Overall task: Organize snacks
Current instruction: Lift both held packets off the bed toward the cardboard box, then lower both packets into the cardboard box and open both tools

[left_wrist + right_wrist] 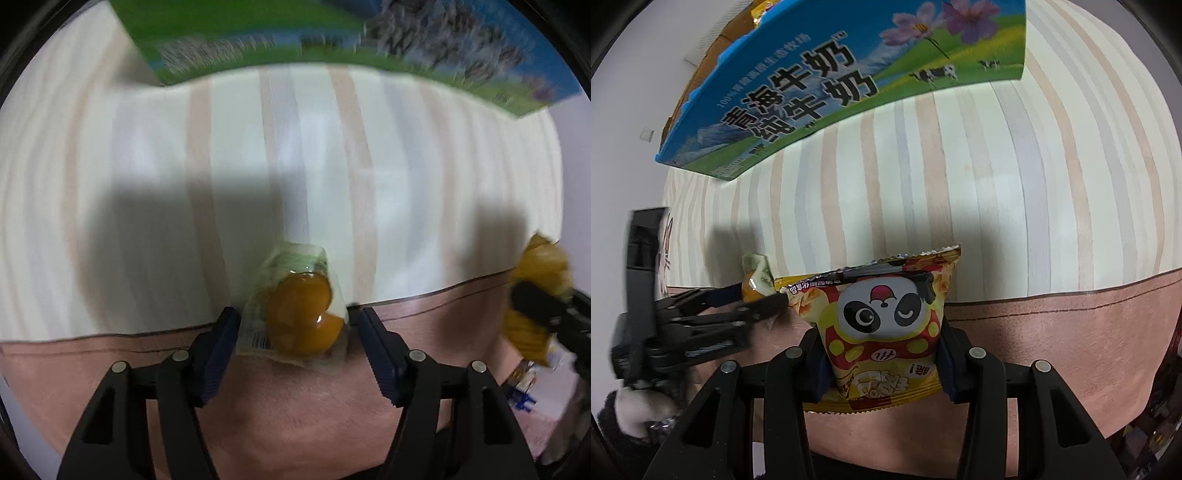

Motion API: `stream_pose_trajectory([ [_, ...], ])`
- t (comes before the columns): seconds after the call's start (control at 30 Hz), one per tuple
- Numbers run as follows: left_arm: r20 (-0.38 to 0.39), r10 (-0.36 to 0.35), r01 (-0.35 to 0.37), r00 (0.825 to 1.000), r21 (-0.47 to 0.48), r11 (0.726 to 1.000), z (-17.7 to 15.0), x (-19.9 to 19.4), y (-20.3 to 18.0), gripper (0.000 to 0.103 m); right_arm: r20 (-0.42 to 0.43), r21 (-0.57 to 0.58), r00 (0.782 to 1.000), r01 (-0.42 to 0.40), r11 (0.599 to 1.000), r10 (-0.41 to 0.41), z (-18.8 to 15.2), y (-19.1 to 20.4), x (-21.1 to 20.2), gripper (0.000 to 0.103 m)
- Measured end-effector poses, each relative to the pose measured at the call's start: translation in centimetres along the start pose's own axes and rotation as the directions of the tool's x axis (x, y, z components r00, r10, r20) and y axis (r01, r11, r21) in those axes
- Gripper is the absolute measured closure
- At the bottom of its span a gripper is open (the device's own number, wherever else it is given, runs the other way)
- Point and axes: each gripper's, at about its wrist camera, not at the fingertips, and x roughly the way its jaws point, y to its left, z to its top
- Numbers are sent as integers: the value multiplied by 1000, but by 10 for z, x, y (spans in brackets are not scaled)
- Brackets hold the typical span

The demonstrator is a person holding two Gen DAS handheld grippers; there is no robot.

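the left gripper has its fingers pressed against a clear packet of orange jelly, holding it above the near edge of the striped surface. the right gripper has its fingers narrowed onto a yellow panda snack bag, held upright over the pink border of the same covering. at the far side stands a blue and green milk carton box, well apart from both snacks. the two grippers are near each other, side by side.
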Motion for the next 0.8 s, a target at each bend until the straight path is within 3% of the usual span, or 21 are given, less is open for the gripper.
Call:
stream_pose_trajectory([
  [0.1,36,36,-36,999,0,999,2,-1,-4,39,-1,2,1000,3,1000,-3,-1,-2,1,55],
  [0.13,47,42,-41,998,-5,999,2,-5,-4,47,0,2,1000,4,1000,-4,-2,-3,0,55],
  [0.37,89,58,-59,994,1,998,16,-27,-18,48,21,-3,1000,8,1000,-8,-5,3,-3,55],
  [0.4,96,57,-58,994,-1,998,5,-37,-18,48,26,-5,1000,7,1000,-7,-4,4,-4,55],
  [0.57,146,2,-1,989,-8,1000,-8,-65,-31,48,56,-28,998,-12,1000,14,-3,9,-21,55],
  [0.63,177,-19,21,984,-9,1000,-11,-85,-32,55,74,-36,997,-31,999,33,0,11,-34,55],
  [0.73,226,-72,74,971,0,997,-6,-120,-38,55,112,-46,992,-61,997,66,9,17,-58,55],
  [0.8,275,-68,68,959,10,998,3,-142,-41,55,144,-58,986,-72,996,80,18,20,-76,55],
])
